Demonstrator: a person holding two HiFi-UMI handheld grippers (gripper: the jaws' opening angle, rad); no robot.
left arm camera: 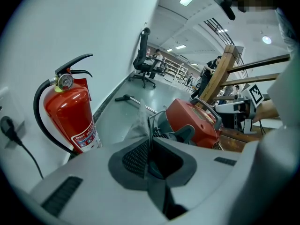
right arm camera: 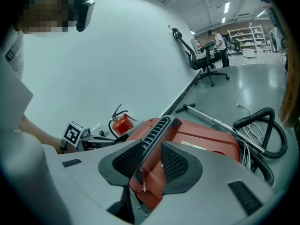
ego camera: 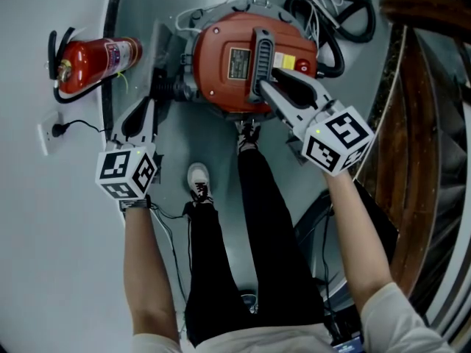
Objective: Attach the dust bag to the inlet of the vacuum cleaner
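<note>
Head view first: look to 12 o'clock for the vacuum cleaner, red and round, standing on the floor, with the fire extinguisher well off at 10 o'clock by the wall. Find the dust bag as a flat grey sheet just beside the cleaner's 9 o'clock flank. Note the left hand-held gripper at 8 o'clock of the machine, pinched almost closed on a thin edge of that bag, as seen plainly in the left gripper view. Note the right hand-held gripper at 6 o'clock of the lid, with jaws parted a little and straddling the black ribbed handle, without sure contact on both pads. Judge the step as bringing the bag's mouth to the inlet, probably among the dark fittings on the 9 o'clock side; cannot pick out the inlet itself. To do it well, close on the handle and steady the body against rolling or turning under the push. Keep the pinch near the bag's stiffer collar rather than on limp material, if reachable. Square the opening to the port before pressing, then slide on straight, not at a tilt. Press evenly and stop on feeling a seat. Beware of creasing or tearing the thin sheet, and of slipping from so slight a grip.
</note>
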